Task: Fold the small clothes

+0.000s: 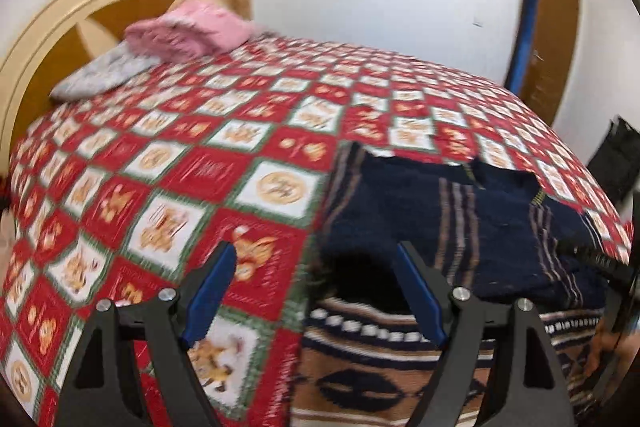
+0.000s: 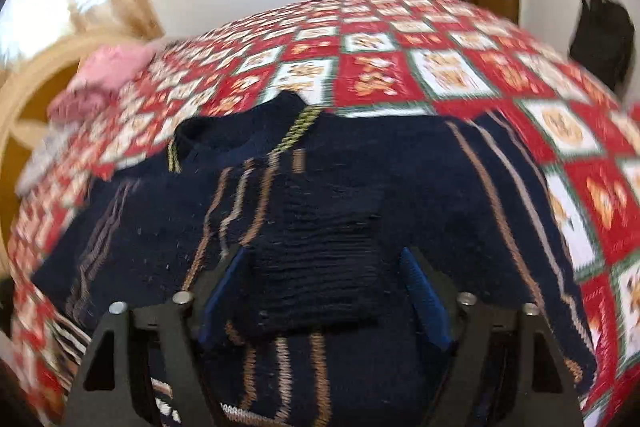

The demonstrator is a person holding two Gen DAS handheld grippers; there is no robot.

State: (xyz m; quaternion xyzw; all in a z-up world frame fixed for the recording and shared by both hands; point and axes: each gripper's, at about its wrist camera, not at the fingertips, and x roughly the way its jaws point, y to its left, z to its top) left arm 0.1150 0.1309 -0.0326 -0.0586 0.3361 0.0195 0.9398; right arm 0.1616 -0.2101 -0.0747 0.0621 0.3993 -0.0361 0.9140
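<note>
A dark navy knitted sweater (image 1: pixel 452 223) with tan and pale stripes lies on the red and white patterned bedspread (image 1: pixel 192 155). My left gripper (image 1: pixel 316 259) is open and empty, just above the sweater's left edge. In the right wrist view the sweater (image 2: pixel 360 179) fills the middle, with a sleeve cuff (image 2: pixel 316 267) folded over its body. My right gripper (image 2: pixel 324 267) is open around that cuff, its blue fingers (image 2: pixel 424 291) on either side; I cannot tell whether they touch it. The right gripper's dark frame shows at the far right of the left wrist view.
A folded pink cloth (image 1: pixel 188 31) and a pale grey cloth (image 1: pixel 100 75) lie by the wooden headboard (image 1: pixel 44 39). A brown door (image 1: pixel 556 39) stands in the white wall at the right. A dark object (image 2: pixel 604 43) sits past the bed's right edge. The frames are motion-blurred.
</note>
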